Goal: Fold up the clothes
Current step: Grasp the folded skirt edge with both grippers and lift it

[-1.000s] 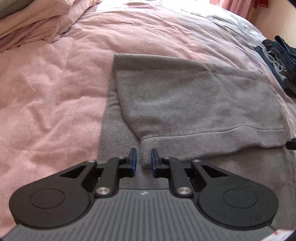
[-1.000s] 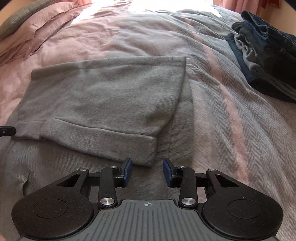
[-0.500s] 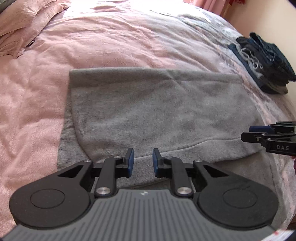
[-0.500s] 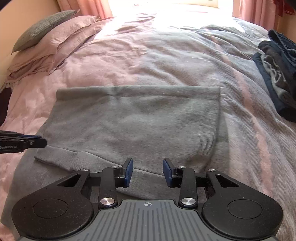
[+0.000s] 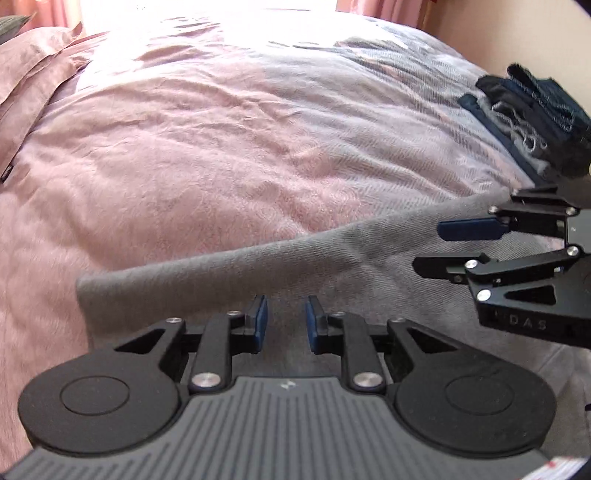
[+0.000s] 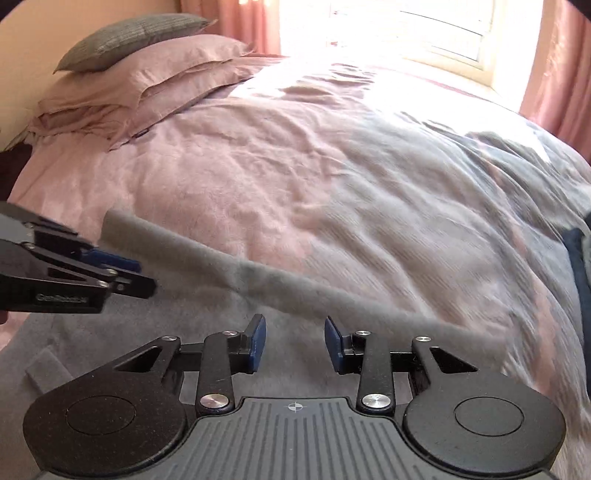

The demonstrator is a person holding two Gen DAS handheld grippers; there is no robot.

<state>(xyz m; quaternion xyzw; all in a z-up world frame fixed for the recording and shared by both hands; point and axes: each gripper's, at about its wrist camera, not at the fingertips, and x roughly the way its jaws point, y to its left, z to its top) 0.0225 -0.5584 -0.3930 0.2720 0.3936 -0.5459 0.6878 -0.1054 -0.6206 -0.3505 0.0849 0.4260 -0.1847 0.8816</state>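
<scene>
A grey knit garment (image 5: 332,258) lies flat on the bed, its far folded edge (image 6: 258,280) running across both views. My left gripper (image 5: 284,321) hovers over the garment just short of that edge. Its jaws are opening, with a narrow gap and nothing between them. My right gripper (image 6: 295,343) hovers over the same cloth near the edge, open wider, also with nothing in it. Each gripper shows in the other's view: the right gripper (image 5: 443,247) at the right side, the left gripper (image 6: 136,277) at the left side.
The bed has a pink duvet (image 5: 221,147) and a grey herringbone throw (image 6: 461,229). A stack of folded dark blue clothes (image 5: 535,122) sits at the right edge. Pink pillows (image 6: 147,74) and a grey cushion (image 6: 129,40) lie at the head, under a bright window (image 6: 406,33).
Both grippers have travelled forward across the grey garment, from its near hem to close by its far edge, and come nearer each other. The left jaws stand slightly wider.
</scene>
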